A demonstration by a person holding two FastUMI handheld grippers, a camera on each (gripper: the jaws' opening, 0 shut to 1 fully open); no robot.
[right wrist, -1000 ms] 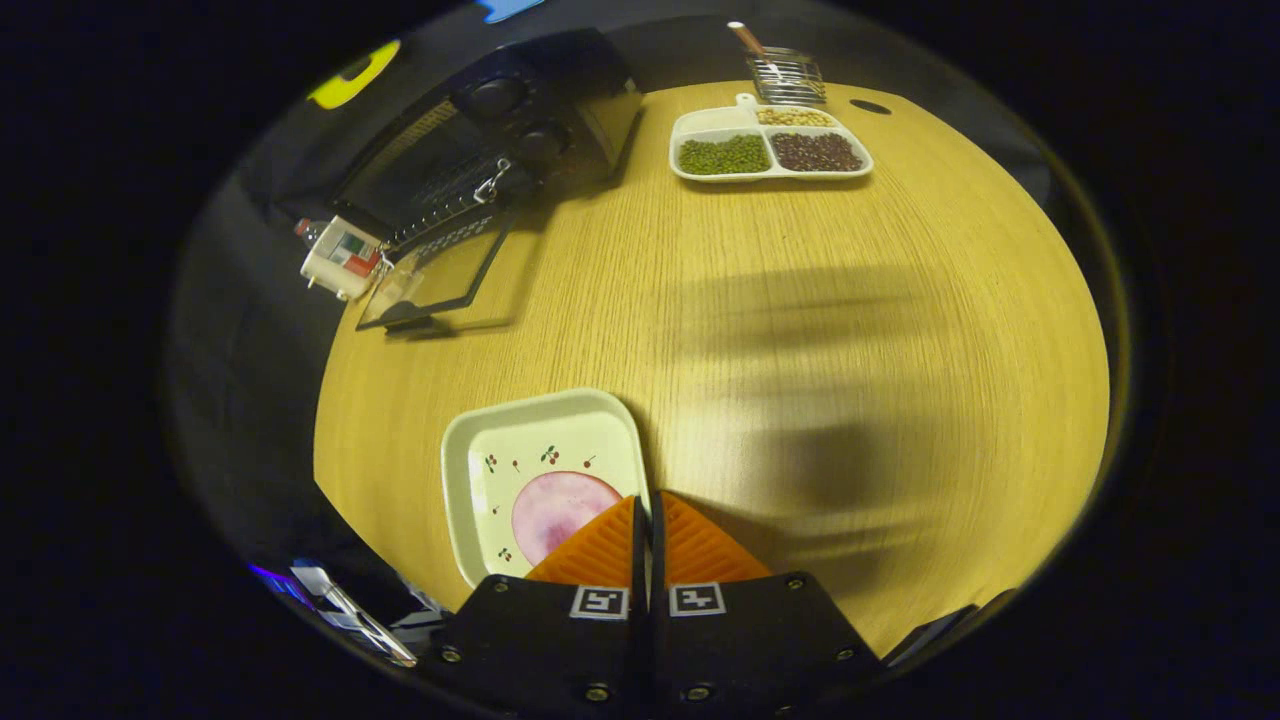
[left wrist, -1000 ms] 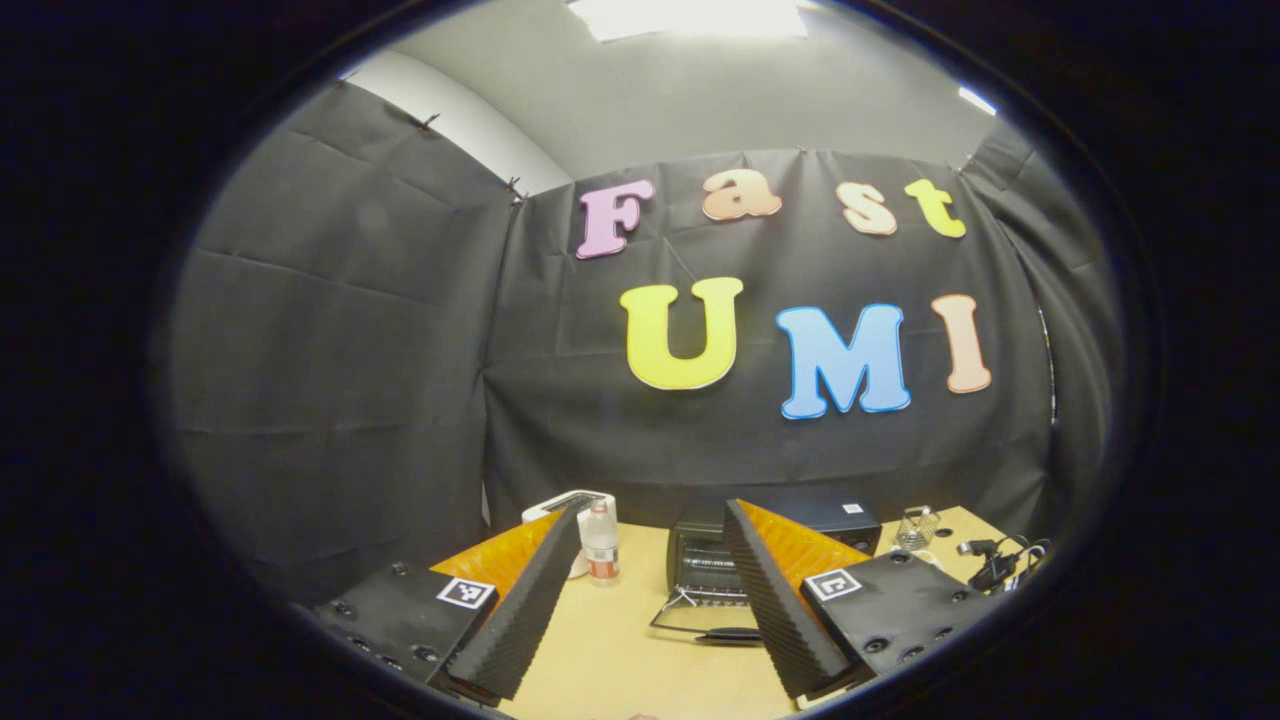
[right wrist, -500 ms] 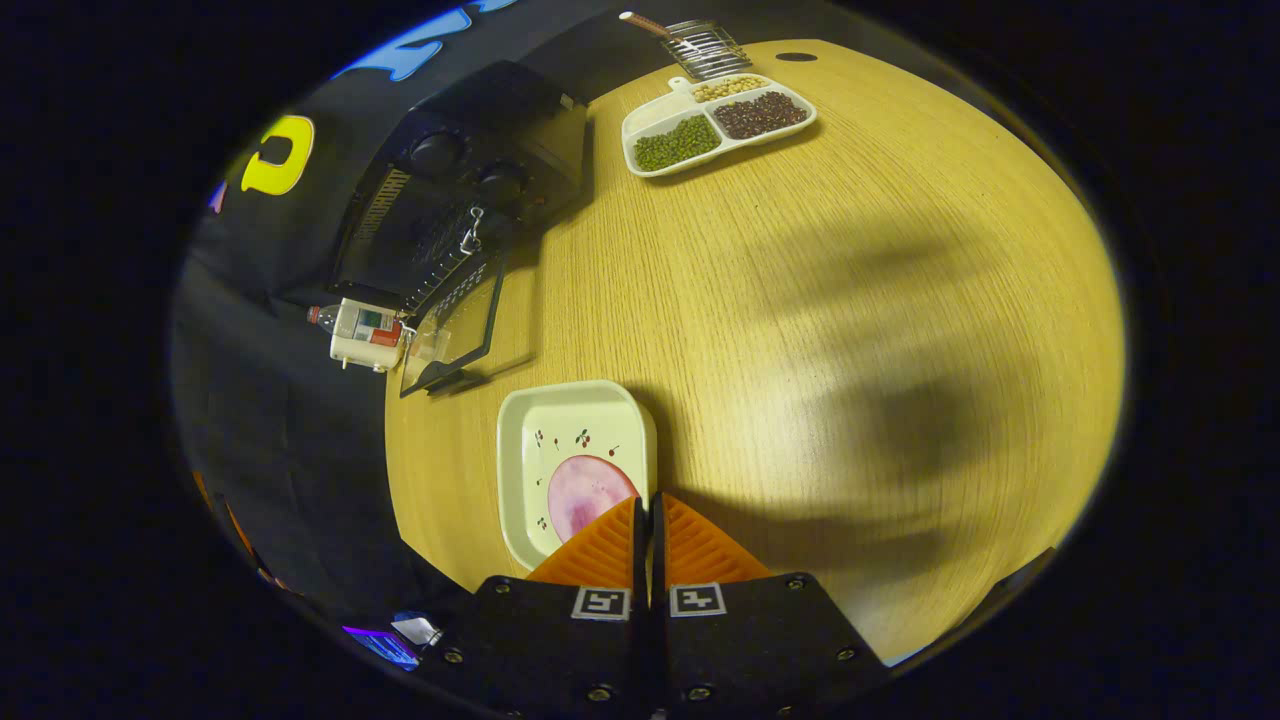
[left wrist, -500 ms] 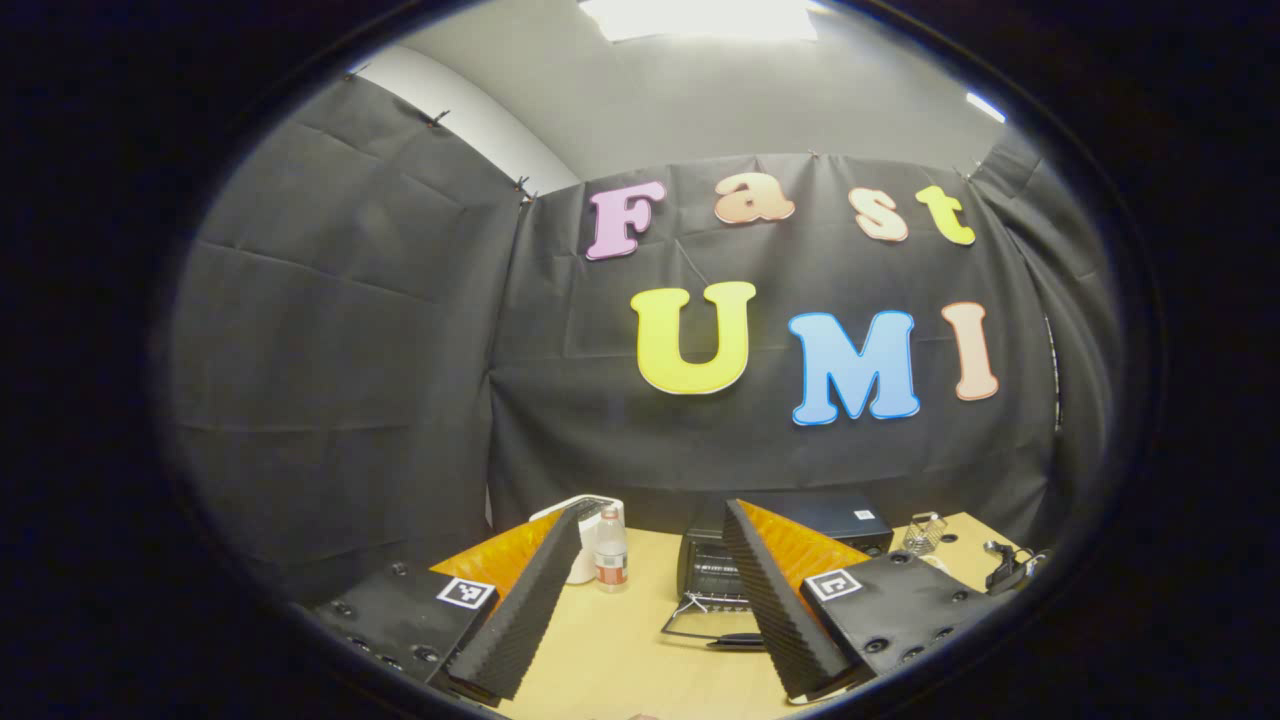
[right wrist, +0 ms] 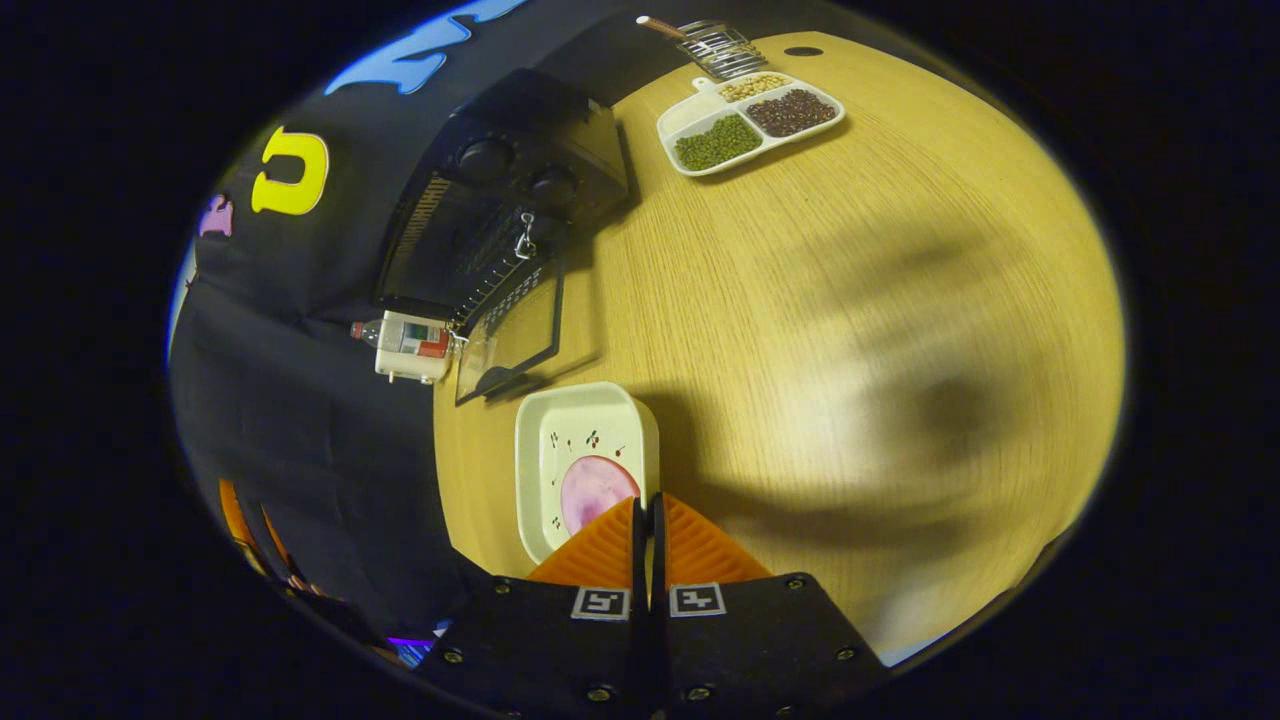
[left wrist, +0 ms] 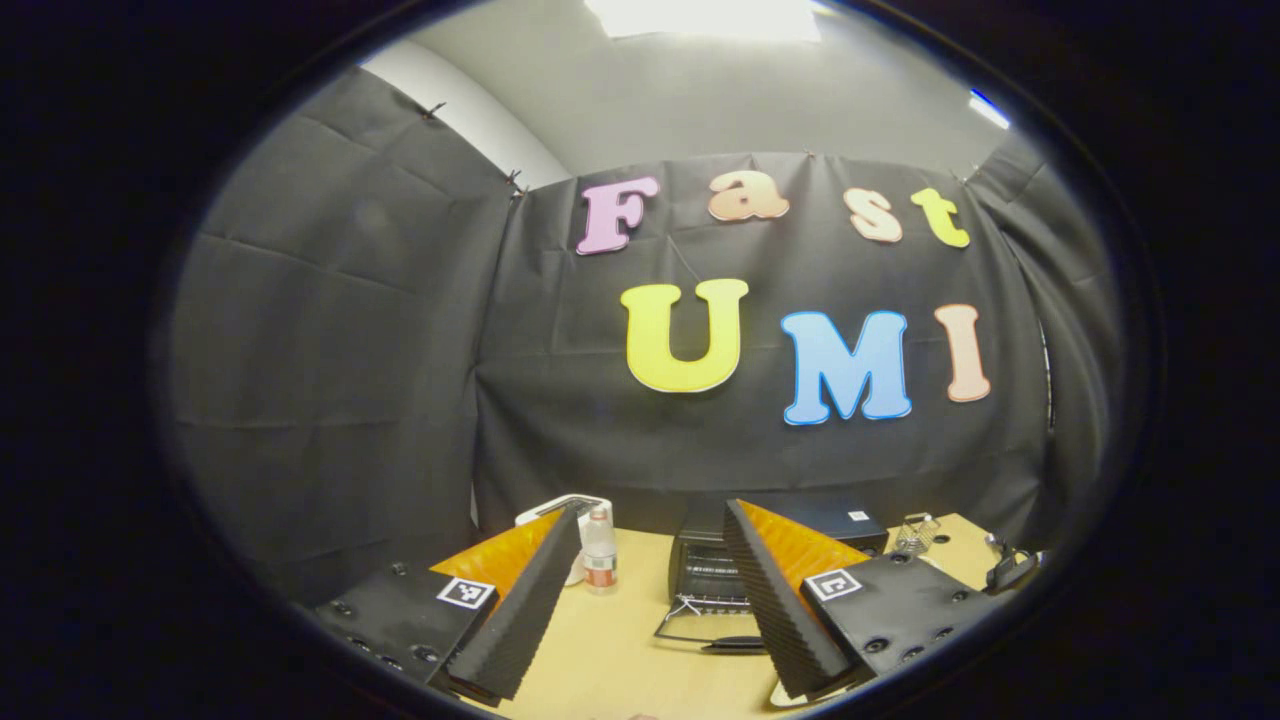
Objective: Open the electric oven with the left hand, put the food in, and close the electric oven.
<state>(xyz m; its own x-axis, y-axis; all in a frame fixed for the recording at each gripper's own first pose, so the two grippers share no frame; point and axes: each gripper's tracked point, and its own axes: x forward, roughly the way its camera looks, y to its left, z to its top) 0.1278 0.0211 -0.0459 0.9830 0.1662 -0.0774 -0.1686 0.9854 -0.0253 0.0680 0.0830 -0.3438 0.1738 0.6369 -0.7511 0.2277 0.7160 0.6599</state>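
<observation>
The black electric oven (right wrist: 500, 210) stands at the table's far left with its glass door (right wrist: 515, 335) folded down open. My right gripper (right wrist: 645, 500) is shut on the rim of a cream square plate (right wrist: 585, 425) that carries a round pink slice of food (right wrist: 592, 490). The plate hangs just in front of the open door. My left gripper (left wrist: 652, 510) stands open and empty, held back from the oven (left wrist: 715, 570), whose lowered door (left wrist: 700, 635) shows between its fingers.
A white divided tray (right wrist: 690, 112) of green, dark and pale beans lies at the far side, with a wire basket (right wrist: 715, 45) behind it. A small bottle (left wrist: 599, 560) and a white appliance (left wrist: 540, 513) stand left of the oven. Cables (left wrist: 1010, 570) lie at the right edge.
My right gripper has carried the plate closer to the open oven door while turning. The left gripper has barely shifted and stays open.
</observation>
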